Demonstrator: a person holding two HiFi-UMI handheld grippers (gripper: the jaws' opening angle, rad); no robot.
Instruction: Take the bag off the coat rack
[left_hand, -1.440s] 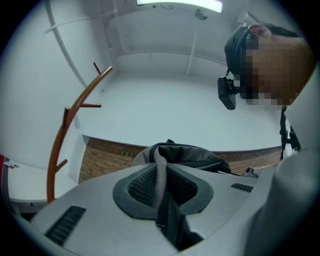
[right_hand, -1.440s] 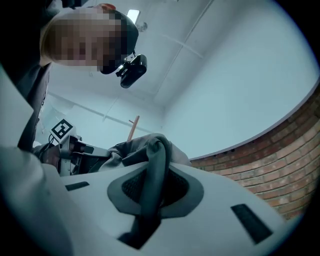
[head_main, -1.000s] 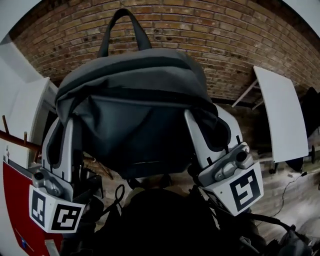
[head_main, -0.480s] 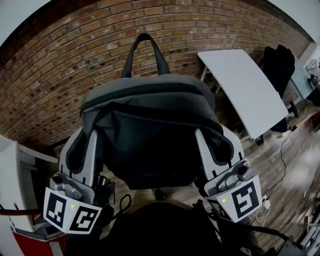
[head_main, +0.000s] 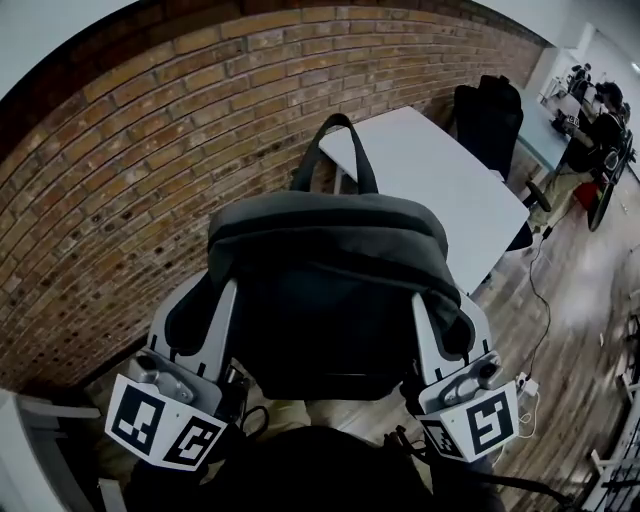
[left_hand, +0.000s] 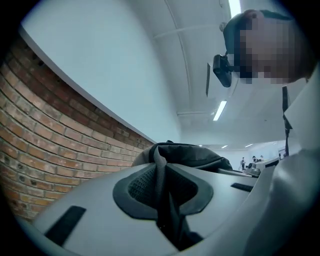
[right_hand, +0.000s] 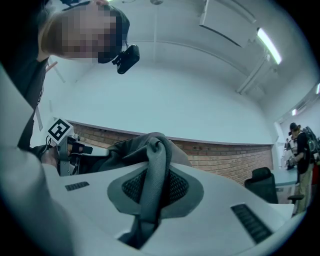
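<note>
A dark grey fabric bag (head_main: 330, 270) hangs in the air between two hand-held grippers, in front of a red-brown brick wall (head_main: 120, 170). Its black looped carry handle (head_main: 335, 150) stands upright at the top.

The left hand-held gripper (head_main: 195, 315) grips the bag's left flank. In the left gripper view, the jaws are closed on a pinched fold of the dark fabric (left_hand: 162, 190), which runs up between the two textured pads (left_hand: 142, 185). The right hand-held gripper (head_main: 445, 320) has the opposite flank. In the right gripper view, its jaws are clamped on a rounded grey fold of the bag (right_hand: 150, 190) that rises between them. The left hand-held gripper's marker cube (right_hand: 60, 131) shows beyond the bag's bulk in that same view.

Both grippers point slightly upward and carry the bag at about the same height, with their square-marked cubes low in the head view — one at either side.

Behind the bag, a white table (head_main: 440, 190) stands near the wall, with a black office chair (head_main: 490, 110) at its far end. A wooden plank floor (head_main: 570, 330) spreads to the right, where a person (head_main: 603, 115) sits at the room's far edge.
</note>
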